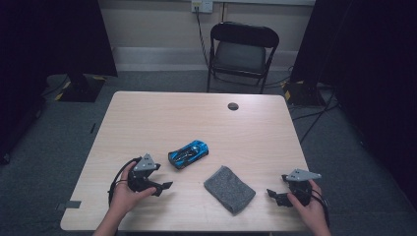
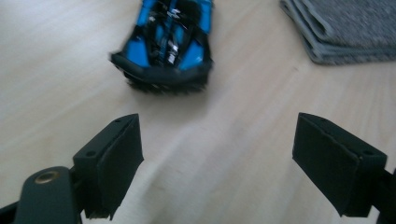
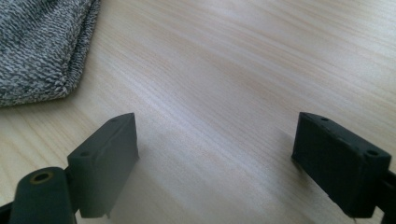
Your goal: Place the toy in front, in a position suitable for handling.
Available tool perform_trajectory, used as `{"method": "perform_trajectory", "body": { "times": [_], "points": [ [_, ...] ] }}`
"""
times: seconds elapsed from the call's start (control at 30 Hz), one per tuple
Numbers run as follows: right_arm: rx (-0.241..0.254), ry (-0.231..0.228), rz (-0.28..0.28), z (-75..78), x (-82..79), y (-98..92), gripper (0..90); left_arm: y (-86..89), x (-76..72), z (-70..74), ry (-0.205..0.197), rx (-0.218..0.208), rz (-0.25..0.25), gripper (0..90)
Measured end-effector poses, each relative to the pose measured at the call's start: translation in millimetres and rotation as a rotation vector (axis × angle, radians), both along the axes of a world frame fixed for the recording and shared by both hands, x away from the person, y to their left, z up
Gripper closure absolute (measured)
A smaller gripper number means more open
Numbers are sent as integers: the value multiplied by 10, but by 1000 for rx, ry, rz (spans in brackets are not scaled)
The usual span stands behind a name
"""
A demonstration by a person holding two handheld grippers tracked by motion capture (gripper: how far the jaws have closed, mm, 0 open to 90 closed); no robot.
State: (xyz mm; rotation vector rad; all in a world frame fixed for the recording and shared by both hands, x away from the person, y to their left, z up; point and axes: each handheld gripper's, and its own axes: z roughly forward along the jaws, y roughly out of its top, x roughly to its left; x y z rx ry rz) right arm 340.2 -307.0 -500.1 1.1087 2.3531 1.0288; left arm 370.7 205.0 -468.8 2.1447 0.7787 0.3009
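High view | nothing gripped yet | left gripper [image 1: 166, 186] fingers spread, toy car [image 1: 189, 154] just ahead, untouched | right gripper [image 1: 272, 194] fingers spread, folded cloth [image 1: 229, 189] beside them | desk [image 1: 147, 123] work all left, goal unknown

Black folding chair [image 1: 242, 49], grey carpet [image 1: 44, 142]

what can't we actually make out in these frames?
- Toy car: far end cut off by the top edge of the left gripper view, and blurred there.
- Grey cloth: cropped by the top and left edges of the right gripper view; fold count unclear.
- Small dark disc on the table: too small in the high view to identify.
- Right tool: partly covered by the hand in the high view.
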Motion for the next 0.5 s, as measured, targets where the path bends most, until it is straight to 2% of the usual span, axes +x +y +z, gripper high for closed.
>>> {"method": "perform_trajectory", "body": {
  "times": [0.07, 0.13, 0.17, 0.2, 0.27, 0.3, 0.4, 0.5],
  "points": [
    [0, 0, 1, 0, 2, -1, 130, -27, 66, 49, 5, -15, 15, 159],
    [0, 1, 1, 1, 3, -2, 131, -44, 102, 80, -7, -10, 16, 161],
    [1, 2, 3, 1, 6, -3, 132, -99, 194, 134, -18, -8, 18, 163],
    [0, 2, 3, 1, 6, -2, 132, -129, 222, 145, -10, -12, 21, 163],
    [0, 1, 3, 1, 6, -2, 131, -201, 295, 169, -20, 2, 10, 164],
    [0, 1, 3, 1, 6, -2, 131, -201, 295, 169, -20, 2, 10, 165],
    [0, 2, 3, 1, 6, -2, 132, -307, 440, 156, -13, 35, 0, 171],
    [3, 2, 3, 1, 7, -4, 133, -364, 528, 112, 6, 35, -2, 173]
  ]
}}
